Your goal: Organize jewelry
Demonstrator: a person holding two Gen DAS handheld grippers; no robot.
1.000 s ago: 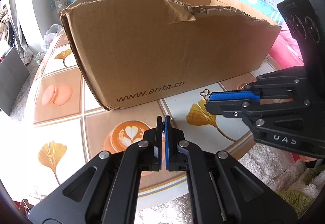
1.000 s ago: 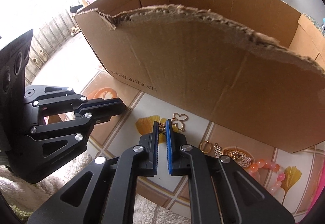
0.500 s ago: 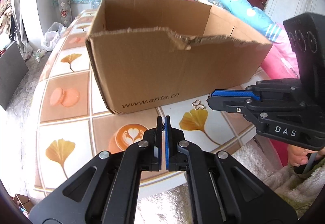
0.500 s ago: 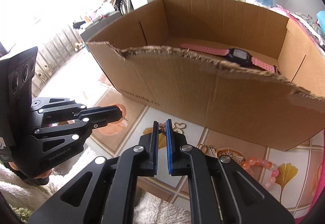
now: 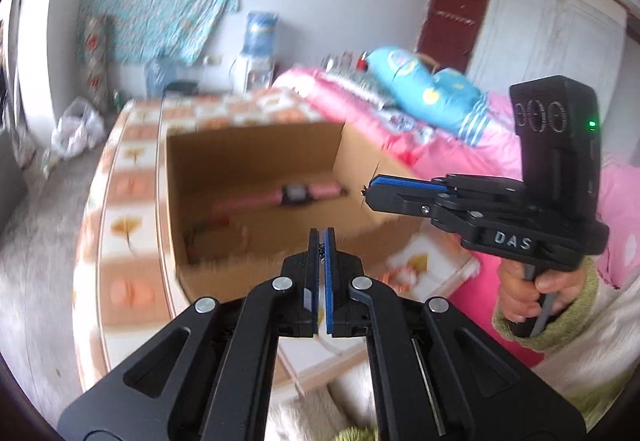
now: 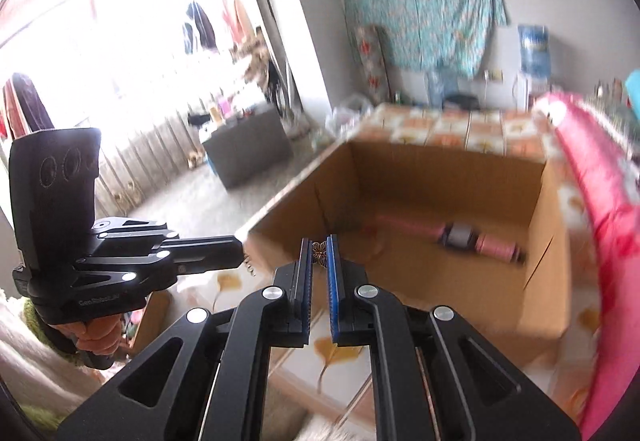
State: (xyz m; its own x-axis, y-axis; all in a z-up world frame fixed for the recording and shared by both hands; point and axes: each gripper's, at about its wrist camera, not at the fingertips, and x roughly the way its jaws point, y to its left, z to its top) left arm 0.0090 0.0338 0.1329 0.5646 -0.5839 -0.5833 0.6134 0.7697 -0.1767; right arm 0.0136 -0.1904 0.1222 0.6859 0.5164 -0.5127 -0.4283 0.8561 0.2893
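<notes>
A tiled tabletop [image 5: 132,177] carries an open cardboard box [image 6: 548,241], and a pink-strapped watch [image 6: 460,235] lies on the box floor. Both grippers hover above the near rim. The right gripper [image 6: 319,253] has its jaws nearly together, pinching a small gold butterfly charm [image 6: 319,250]. The left gripper [image 5: 320,241] has its jaws almost closed on what looks like a thin chain [image 5: 321,251], though blur makes that uncertain.
</notes>
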